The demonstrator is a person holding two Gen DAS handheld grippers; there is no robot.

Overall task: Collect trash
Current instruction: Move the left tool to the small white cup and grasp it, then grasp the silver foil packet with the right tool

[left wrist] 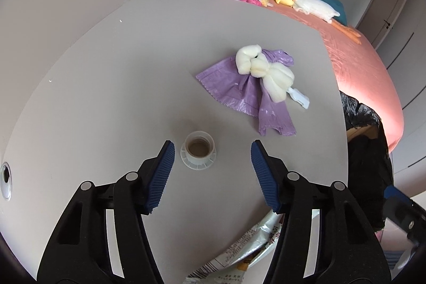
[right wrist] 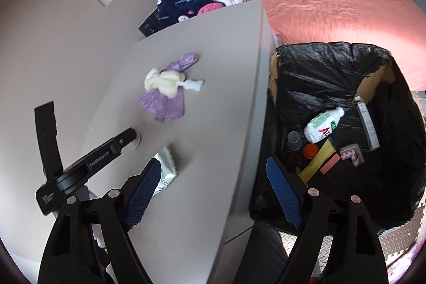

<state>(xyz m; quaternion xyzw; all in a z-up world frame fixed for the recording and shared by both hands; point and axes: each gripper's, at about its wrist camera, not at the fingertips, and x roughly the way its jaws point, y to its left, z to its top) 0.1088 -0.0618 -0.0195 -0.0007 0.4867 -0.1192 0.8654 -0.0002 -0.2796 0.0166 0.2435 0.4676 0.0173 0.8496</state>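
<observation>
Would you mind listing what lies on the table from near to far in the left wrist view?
Crinkled snack wrapper → white plastic cap → purple plastic bag, with the cream foam netting lying on top of it.

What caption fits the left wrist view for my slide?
Open left tongs hover over a small white cap on the grey table, purple bag and sponge beyond.
</observation>
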